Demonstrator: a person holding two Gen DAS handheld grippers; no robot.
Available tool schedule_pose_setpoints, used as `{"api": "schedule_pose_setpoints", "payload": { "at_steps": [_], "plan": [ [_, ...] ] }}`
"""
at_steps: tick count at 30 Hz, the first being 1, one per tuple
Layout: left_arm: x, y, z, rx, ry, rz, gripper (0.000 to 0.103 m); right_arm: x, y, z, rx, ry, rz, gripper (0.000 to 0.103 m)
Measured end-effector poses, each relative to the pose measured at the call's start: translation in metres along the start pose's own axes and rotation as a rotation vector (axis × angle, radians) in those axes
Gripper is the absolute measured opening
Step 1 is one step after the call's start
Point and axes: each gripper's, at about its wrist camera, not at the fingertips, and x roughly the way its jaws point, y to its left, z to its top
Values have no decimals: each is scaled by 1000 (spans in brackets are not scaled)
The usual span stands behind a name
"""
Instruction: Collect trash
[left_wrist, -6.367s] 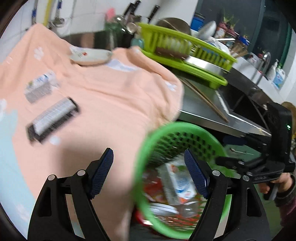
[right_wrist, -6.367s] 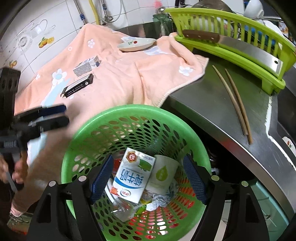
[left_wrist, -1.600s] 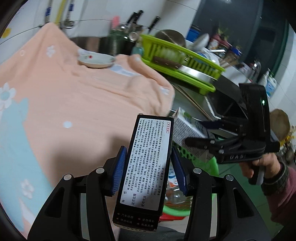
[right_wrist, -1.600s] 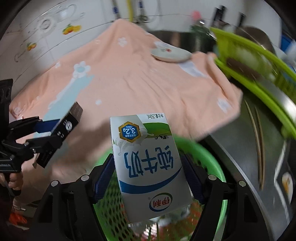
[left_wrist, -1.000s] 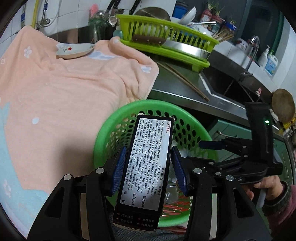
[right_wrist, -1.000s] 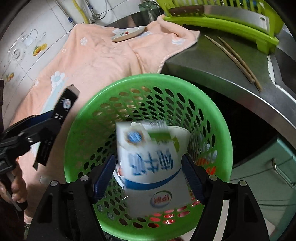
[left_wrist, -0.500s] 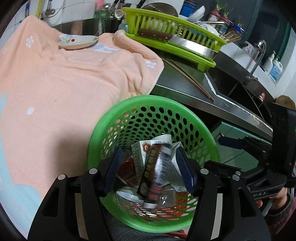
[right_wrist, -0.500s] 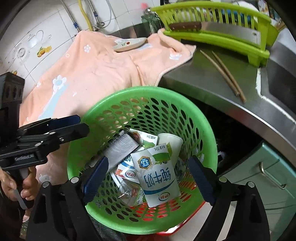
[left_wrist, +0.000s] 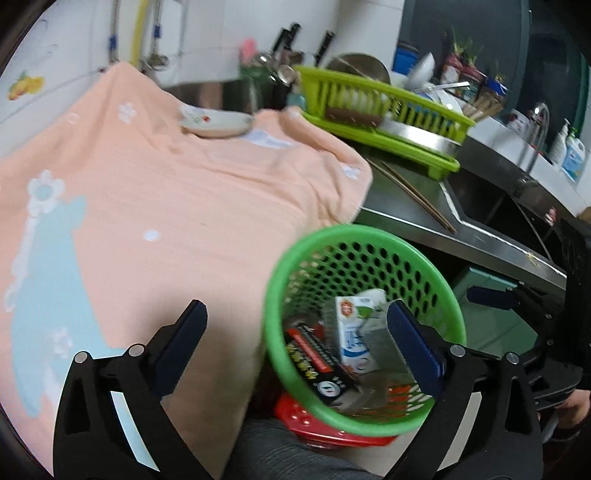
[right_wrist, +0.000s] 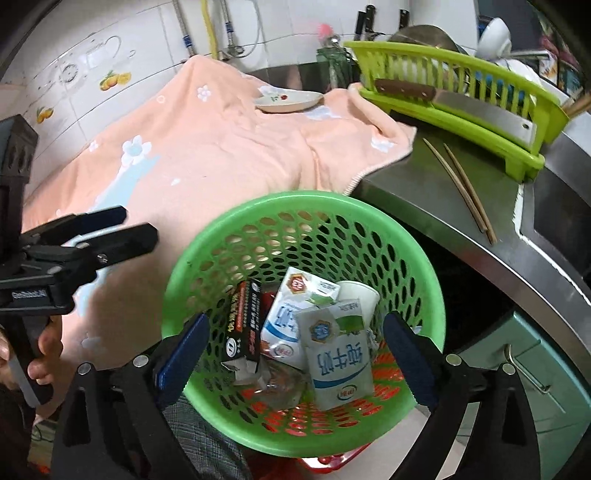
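Note:
A green perforated basket (right_wrist: 258, 206) stands below the counter edge. In it lie a black printed box (right_wrist: 243, 325), two white-and-blue milk cartons (right_wrist: 336, 354), a paper cup (right_wrist: 358, 295) and crumpled clear plastic. My right gripper (right_wrist: 295, 343) hovers over the basket with its jaws opening and nothing held between them. My left gripper (left_wrist: 295, 332) hangs over the basket's left rim (left_wrist: 273, 295) and the towel, jaws opening too, pads touching nothing. In the right wrist view the left gripper (right_wrist: 125, 227) shows at the far left, held by a hand.
A peach towel (left_wrist: 166, 184) covers the counter, with a small plate (left_wrist: 216, 123) at its far end. A green dish rack (right_wrist: 461, 92) holds a cleaver; chopsticks (right_wrist: 461, 188) lie on the steel counter. A red plastic item (left_wrist: 306, 421) sits under the basket; a teal drawer (right_wrist: 535, 369) is at the right.
The left gripper let go of the black box and the right let go of the milk carton; both now lie in the basket. Both jaws spread wide and both grippers drew up and back.

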Motion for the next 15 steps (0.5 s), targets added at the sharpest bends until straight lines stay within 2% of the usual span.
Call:
{"api": "schedule_pose_setpoints", "payload": {
  "at_steps": [11, 15],
  "plan": [
    [-39, 27, -11, -48, -64, 111, 98, -10, 32, 10, -44, -35, -3, 93],
    [-50, 37, -14, -83, -84, 128, 98, -13, 40, 12, -47, -41, 11, 93]
  ]
}}
